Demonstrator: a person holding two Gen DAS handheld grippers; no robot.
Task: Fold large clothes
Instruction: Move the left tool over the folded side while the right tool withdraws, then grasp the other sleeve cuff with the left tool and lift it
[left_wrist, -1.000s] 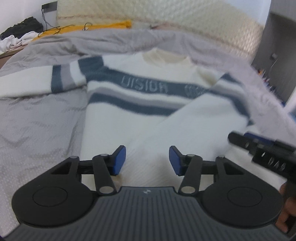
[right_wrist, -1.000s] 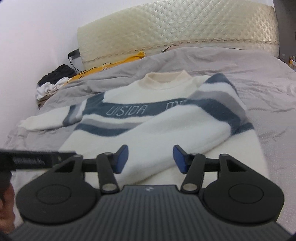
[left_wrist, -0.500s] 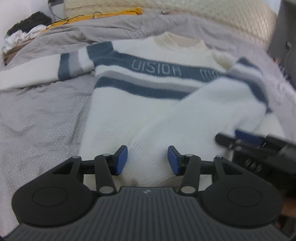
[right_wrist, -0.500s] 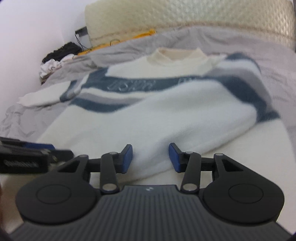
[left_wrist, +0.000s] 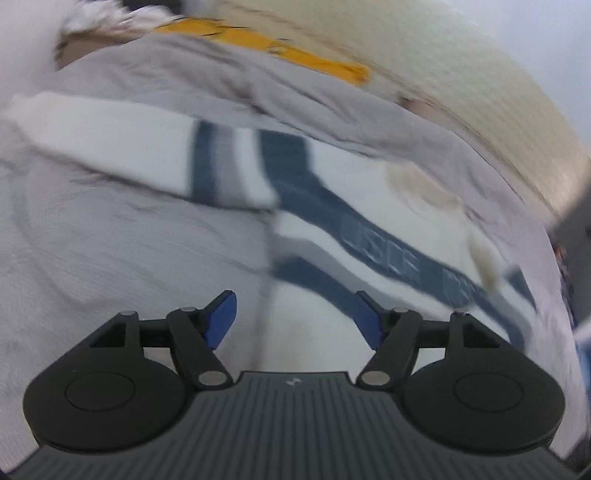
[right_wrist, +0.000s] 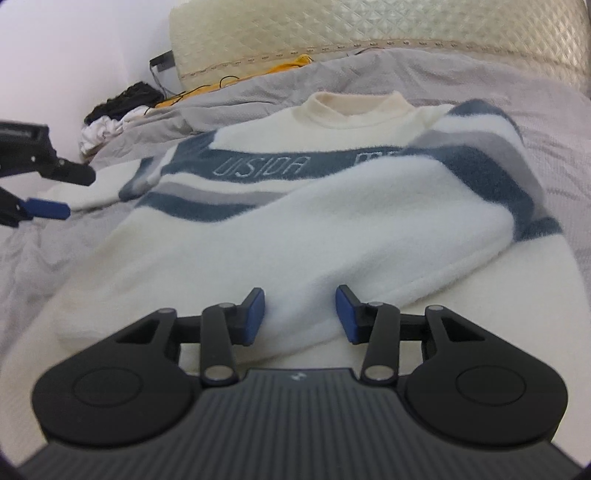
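Lying flat on the grey bedspread (right_wrist: 554, 110) of a bed, the sweater (right_wrist: 258, 236) is a fluffy cream-white knit with a paler ribbed collar (right_wrist: 354, 107) at its far end. A dark blue band crosses the chest, carrying pale lettering (right_wrist: 266, 166), with a grey stripe and a second blue stripe just below it. One sleeve (right_wrist: 424, 221) is folded diagonally across the front from the right shoulder, showing the same blue and grey bands near that shoulder, and its white cuff end reaches the near edge of the garment. The other sleeve (left_wrist: 110, 144) stretches out to the left over the bedspread, white at the end with blue and grey bands where it nears the body; the left wrist view is blurred, so finer detail there is unclear.

The right tool (right_wrist: 300, 314) hovers low over the near end of the folded sleeve, its blue pads (right_wrist: 255, 314) spread apart with white fleece showing between them, gripping nothing. The left tool (left_wrist: 297, 319) is also spread wide and holds nothing, set over the left side edge of the sweater body where it meets the bedspread. In the right wrist view it (right_wrist: 51, 192) appears at the far left, near the outstretched sleeve.

A quilted cream headboard (right_wrist: 369, 33) stands at the far end, with a yellow cloth (right_wrist: 288, 64) and a dark and white pile of clothes (right_wrist: 118, 110) at the far left.
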